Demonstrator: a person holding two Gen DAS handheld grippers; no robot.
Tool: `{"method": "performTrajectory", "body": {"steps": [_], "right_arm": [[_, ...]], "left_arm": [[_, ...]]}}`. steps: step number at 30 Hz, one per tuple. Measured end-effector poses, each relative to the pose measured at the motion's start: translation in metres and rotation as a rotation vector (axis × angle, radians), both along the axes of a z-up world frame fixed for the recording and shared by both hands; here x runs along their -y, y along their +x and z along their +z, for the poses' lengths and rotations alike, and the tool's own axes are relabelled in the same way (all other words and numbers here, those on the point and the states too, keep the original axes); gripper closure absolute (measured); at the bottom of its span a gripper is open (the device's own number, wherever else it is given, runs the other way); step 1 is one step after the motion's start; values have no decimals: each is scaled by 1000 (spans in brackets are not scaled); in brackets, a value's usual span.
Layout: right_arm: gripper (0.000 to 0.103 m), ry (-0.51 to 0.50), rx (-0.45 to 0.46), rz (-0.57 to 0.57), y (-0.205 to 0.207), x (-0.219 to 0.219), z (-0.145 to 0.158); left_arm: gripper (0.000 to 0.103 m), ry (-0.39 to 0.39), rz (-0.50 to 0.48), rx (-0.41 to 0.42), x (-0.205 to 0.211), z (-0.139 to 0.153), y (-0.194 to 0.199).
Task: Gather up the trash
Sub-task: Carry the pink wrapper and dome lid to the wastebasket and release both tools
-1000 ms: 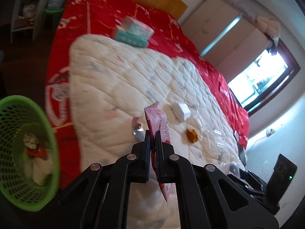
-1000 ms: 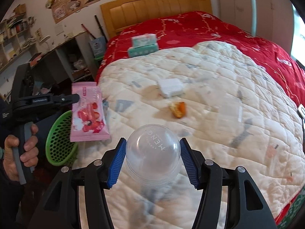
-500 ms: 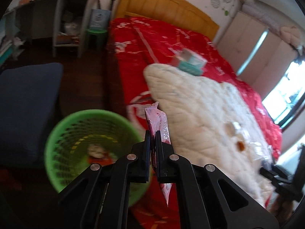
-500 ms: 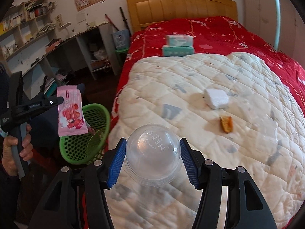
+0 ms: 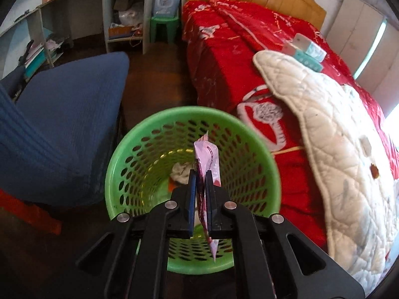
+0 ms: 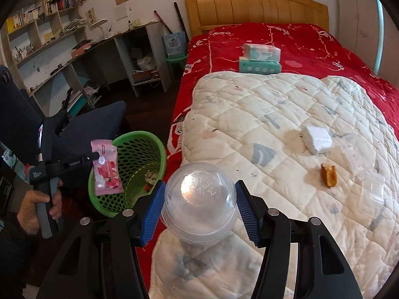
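Pink plastic snack wrapper (image 5: 208, 158) hangs pinched in the left claw (image 5: 201, 186) directly over the green perforated plastic basket (image 5: 124, 159) on the floor left of the bed (image 6: 274, 39). Right claw (image 6: 199, 206) grips a clear domed plastic lid (image 6: 200, 194) above the near quilt (image 6: 286, 114).

A pink snack wrapper (image 5: 206, 164) hangs edge-on above the green mesh basket (image 5: 139, 134), which holds crumpled scraps. A clear plastic dome lid (image 6: 199, 199) sits upright. A white foam block (image 6: 316, 139) and orange crust (image 6: 329, 174) lie on the quilt (image 6: 249, 104).
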State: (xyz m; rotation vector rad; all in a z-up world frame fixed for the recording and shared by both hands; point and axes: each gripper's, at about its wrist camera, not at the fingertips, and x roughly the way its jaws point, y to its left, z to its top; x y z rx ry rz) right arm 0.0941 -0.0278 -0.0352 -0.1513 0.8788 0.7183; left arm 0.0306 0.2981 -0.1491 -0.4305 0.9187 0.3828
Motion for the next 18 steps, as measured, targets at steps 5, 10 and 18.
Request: {"method": "performTrajectory", "body": {"steps": [5,10,18], "right_arm": [[48,1,-5,31,-3,-19,-1],[48,1,-13,65,-5,-38,-4],[47,-5,-22,124,-7,-76,-10]], "left_arm": [[69,-19,34,-9,-7,-7,-13],[69,-43,58,-2,-12,-6,-28],[57,-57,108,32,-16,3,-59]]}}
